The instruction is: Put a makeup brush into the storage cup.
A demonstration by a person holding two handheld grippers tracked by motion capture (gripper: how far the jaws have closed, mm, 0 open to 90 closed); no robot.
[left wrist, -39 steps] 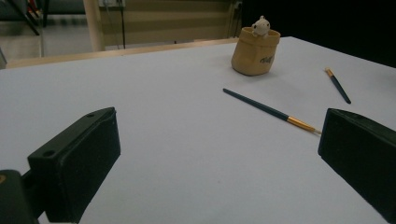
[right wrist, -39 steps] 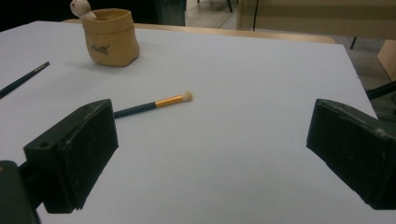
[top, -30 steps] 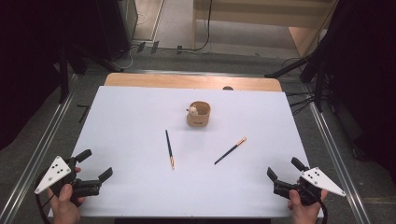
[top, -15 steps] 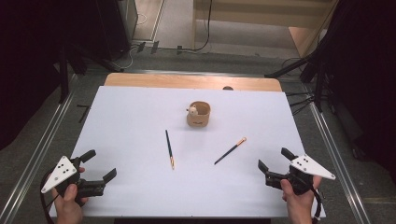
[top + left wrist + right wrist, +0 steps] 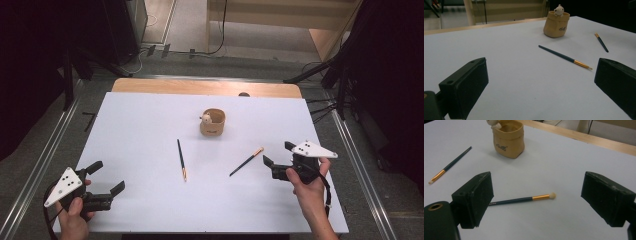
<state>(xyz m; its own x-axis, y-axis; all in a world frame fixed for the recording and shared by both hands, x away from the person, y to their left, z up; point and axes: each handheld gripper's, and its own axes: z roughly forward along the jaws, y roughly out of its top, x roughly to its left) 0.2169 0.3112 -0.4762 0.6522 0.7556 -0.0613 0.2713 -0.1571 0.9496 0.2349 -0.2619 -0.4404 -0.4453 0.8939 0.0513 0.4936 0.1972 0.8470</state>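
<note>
Right hand-held gripper moved up beside right brush, jaws spread, narrowing slightly, empty, left hand-held gripper spread, unmoved.

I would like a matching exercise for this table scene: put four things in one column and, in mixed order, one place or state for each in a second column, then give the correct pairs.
1. small fabric pouch
2. left makeup brush
3. right makeup brush
4. left gripper

a. open, near the table's front left corner
b. lying just ahead of the right gripper
c. upright, a small bear figure at its rim
d. lying flat in front of the pouch, bristles toward the person

Pairs: 1-c, 2-d, 3-b, 4-a
</note>
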